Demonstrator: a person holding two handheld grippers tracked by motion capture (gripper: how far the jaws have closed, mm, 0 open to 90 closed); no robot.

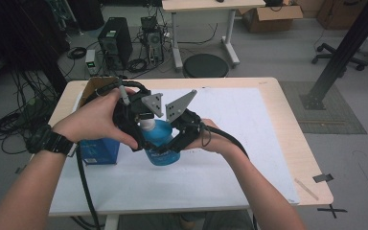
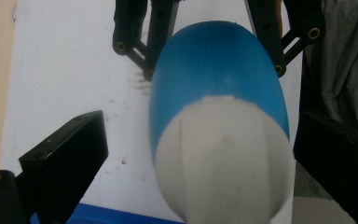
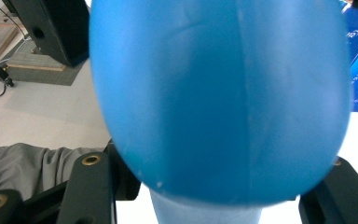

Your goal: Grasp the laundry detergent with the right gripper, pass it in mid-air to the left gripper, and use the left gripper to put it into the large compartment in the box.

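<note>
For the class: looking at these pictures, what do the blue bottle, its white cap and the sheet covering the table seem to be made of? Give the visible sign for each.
Blue bottle: probably plastic, smooth and slightly glossy, with a faint moulding seam and soft highlights.
White cap: likely matt plastic, with a faint seam line; it is blurred, so this is uncertain.
Sheet: looks like white paper or thin board, flat and matt, with small smudges, lying on a light wood-look table.

1. The high view is evenly lit from above; its upper left corner is dim.
2. The white mat (image 1: 230, 124) on the surface is bright, nearly washed out in both gripper views.
3. The blue bottle (image 3: 219, 98) sits too close to the lens in the right gripper view and blurs.
4. Its white cap (image 2: 223, 158) is soft in the left gripper view.
5. Shadows under the hands are faint.
</note>
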